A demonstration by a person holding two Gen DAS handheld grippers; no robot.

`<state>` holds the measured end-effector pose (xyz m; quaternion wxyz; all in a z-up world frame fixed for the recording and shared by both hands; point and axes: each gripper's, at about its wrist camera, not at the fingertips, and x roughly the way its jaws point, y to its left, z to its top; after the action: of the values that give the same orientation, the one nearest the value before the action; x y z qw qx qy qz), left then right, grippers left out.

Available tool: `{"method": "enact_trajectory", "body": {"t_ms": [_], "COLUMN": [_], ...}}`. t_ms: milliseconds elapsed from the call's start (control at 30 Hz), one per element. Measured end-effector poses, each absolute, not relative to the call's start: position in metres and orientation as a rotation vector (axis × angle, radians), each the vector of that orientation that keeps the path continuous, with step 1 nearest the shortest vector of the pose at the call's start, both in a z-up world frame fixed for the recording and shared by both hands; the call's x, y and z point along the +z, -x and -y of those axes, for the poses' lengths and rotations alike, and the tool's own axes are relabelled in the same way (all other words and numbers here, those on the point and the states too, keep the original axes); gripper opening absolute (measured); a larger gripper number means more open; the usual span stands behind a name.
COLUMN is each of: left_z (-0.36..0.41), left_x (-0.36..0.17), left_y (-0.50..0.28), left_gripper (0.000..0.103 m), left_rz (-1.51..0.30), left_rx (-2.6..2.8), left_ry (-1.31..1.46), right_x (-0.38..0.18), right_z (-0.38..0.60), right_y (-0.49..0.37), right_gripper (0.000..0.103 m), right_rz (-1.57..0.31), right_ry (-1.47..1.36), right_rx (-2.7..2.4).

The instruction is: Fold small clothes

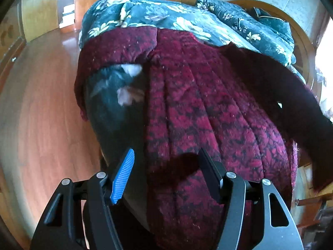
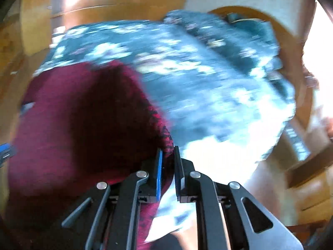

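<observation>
A dark red knitted garment [image 1: 208, 112] with black flecks lies spread over the bed, one edge folded over near its far left. My left gripper [image 1: 166, 158] is open above the garment's near part and holds nothing. In the blurred right wrist view my right gripper [image 2: 167, 154] is shut on the edge of the same red garment [image 2: 83, 114] and lifts it. The left gripper's blue pad [image 2: 5, 148] shows at the far left edge of that view.
A dark teal floral quilt [image 1: 166, 18] covers the bed behind and under the garment; it also shows in the right wrist view [image 2: 187, 73]. Polished wooden floor [image 1: 37, 114] lies to the left. A curved wooden headboard [image 1: 299, 33] stands at the right, wooden cabinets behind.
</observation>
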<state>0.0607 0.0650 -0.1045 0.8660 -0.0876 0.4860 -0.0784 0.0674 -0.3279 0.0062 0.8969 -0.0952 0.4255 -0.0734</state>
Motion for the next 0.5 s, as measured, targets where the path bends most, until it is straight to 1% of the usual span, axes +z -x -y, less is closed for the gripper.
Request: {"method": "enact_trajectory", "body": {"t_ms": [33,100,167,200,233,267,300,333,433,500], "left_z": [-0.066,-0.068,-0.068,-0.067,-0.066,-0.066,-0.065,-0.065,-0.066,-0.068], "left_x": [-0.104,-0.104,-0.102,-0.102,-0.102,-0.102,-0.102,-0.102,-0.106,-0.111], "left_y": [-0.060,-0.058,-0.059,-0.057,-0.057,-0.056,-0.054,-0.052,-0.046,-0.040], "left_gripper": [0.068,0.068,0.068,0.068,0.068,0.068,0.068,0.068,0.068,0.068], "left_rz": [-1.019,-1.022,-1.028,-1.029,-1.032,-1.034,-1.038,-1.042,-1.064,-1.079], "left_rx": [-0.159,-0.156,-0.157,-0.158,-0.164,-0.170,-0.180,-0.192,-0.238,-0.268], "left_ry": [0.186,0.202,0.214,0.217,0.219,0.220,0.224,0.231,0.263,0.296], "right_x": [0.008,0.007,0.006,0.003,0.003,0.004,0.006,0.010,0.021,0.016], "right_z": [0.342,0.372,0.401,0.421,0.430,0.439,0.449,0.456,0.458,0.447], "right_y": [-0.073,-0.094,-0.115,-0.132,-0.140,-0.148,-0.154,-0.155,-0.135,-0.115], "right_gripper": [0.009,0.009,0.010,0.014,0.024,0.031,0.055,0.075,0.085,0.086], "right_rz": [-0.866,-0.838,-0.834,-0.837,-0.835,-0.825,-0.812,-0.794,-0.735,-0.791], "right_ry": [0.225,0.306,0.311,0.315,0.313,0.299,0.265,0.236,0.189,0.091], "right_rx": [-0.203,-0.327,-0.407,-0.465,-0.492,-0.511,-0.517,-0.539,-0.541,-0.414]}}
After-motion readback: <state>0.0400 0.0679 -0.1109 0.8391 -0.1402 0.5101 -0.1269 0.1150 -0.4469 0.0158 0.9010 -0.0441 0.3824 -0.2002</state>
